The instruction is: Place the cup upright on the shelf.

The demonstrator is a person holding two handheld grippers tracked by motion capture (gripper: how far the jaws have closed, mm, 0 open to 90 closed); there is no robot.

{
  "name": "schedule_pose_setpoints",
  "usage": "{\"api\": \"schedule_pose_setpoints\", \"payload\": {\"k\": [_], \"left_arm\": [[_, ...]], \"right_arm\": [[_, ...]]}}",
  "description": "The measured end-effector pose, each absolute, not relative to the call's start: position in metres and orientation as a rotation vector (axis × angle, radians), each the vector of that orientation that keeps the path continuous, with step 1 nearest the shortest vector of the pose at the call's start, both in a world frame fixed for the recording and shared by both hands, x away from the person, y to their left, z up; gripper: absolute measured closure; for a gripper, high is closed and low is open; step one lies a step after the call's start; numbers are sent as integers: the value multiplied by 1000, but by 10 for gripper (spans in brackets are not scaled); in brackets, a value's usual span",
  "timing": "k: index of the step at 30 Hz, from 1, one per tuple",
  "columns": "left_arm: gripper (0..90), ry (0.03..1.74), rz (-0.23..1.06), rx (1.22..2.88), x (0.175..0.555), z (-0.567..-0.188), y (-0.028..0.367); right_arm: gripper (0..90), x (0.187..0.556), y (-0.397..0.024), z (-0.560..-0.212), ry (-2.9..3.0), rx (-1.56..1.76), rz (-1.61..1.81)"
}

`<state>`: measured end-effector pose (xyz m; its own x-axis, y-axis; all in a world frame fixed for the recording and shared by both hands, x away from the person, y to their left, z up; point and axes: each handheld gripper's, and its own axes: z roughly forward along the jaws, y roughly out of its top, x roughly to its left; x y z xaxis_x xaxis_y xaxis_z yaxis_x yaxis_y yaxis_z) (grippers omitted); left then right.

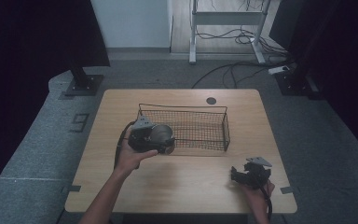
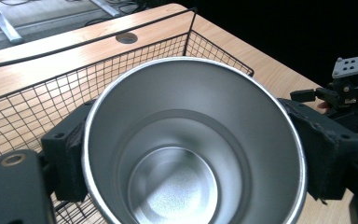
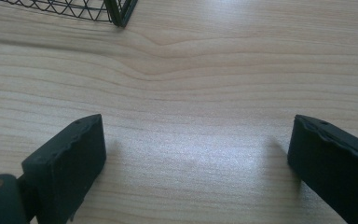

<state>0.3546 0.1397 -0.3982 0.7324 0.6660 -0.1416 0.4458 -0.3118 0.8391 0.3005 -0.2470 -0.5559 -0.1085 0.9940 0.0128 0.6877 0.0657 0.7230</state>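
Note:
My left gripper [image 1: 160,140] is shut on a shiny metal cup [image 1: 162,134], held just over the near left rim of a black wire basket [image 1: 182,108]. In the left gripper view the empty cup [image 2: 191,154] opens toward the camera, with one pad [image 2: 70,154] against each outer side and the basket mesh [image 2: 37,107] behind. My right gripper [image 1: 235,175] rests at the table's front right, also seen far off as the right gripper [image 2: 349,93]. In the right gripper view the right gripper [image 3: 196,154] is open over bare wood, with the basket corner [image 3: 116,11] ahead.
The wooden table [image 1: 191,182] has a round cable hole [image 1: 211,100] behind the basket. Free wood lies between the basket and the front edge. Beyond the table stand a desk frame [image 1: 193,32] and floor cables [image 1: 242,70].

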Motion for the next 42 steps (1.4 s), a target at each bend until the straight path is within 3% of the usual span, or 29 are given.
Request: {"api": "schedule_pose_setpoints", "payload": {"k": [42], "left_arm": [[144, 878, 300, 1978, 387, -388, 133]], "right_arm": [[48, 300, -247, -556, 1846, 1672, 802]]}}
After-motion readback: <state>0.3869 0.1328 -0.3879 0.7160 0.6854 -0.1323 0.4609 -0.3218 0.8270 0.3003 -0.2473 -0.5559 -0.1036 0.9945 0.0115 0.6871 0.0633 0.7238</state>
